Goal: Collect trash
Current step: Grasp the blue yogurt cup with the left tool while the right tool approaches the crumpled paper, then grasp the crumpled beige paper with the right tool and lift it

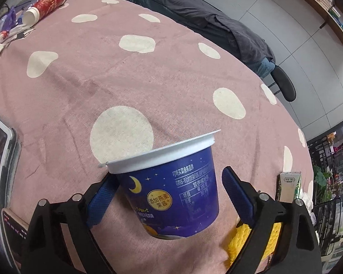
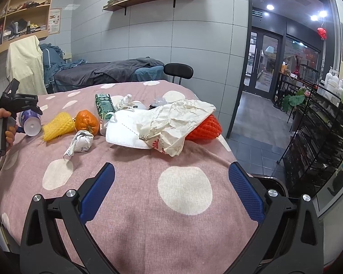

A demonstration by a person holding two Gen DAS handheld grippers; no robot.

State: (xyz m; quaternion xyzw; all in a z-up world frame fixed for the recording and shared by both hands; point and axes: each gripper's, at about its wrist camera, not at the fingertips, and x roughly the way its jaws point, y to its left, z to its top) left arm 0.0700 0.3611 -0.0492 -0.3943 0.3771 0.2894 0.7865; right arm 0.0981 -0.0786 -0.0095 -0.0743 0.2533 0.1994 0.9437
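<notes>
A dark blue paper cup (image 1: 171,191) with a white rim lies tipped on the pink spotted cloth, between the fingers of my left gripper (image 1: 168,174). The left pad sits against its side; a gap shows at the right pad, so the jaws are open. The right wrist view has the same cup (image 2: 30,123) at far left under the hand-held left gripper (image 2: 22,105). My right gripper (image 2: 171,166) is open over bare cloth. Beyond it lie a yellow foam net (image 2: 57,125), an orange (image 2: 87,122), a crumpled wrapper (image 2: 81,145), a face mask (image 2: 123,134), a paper bag (image 2: 171,123) and a red foam net (image 2: 205,125).
A green carton (image 2: 105,107) lies behind the orange. A red tube can (image 1: 49,4) and small litter lie at the far corner. A black chair (image 2: 178,70) and a covered bed (image 2: 107,70) stand beyond the table; a black wire rack (image 2: 320,141) is at right.
</notes>
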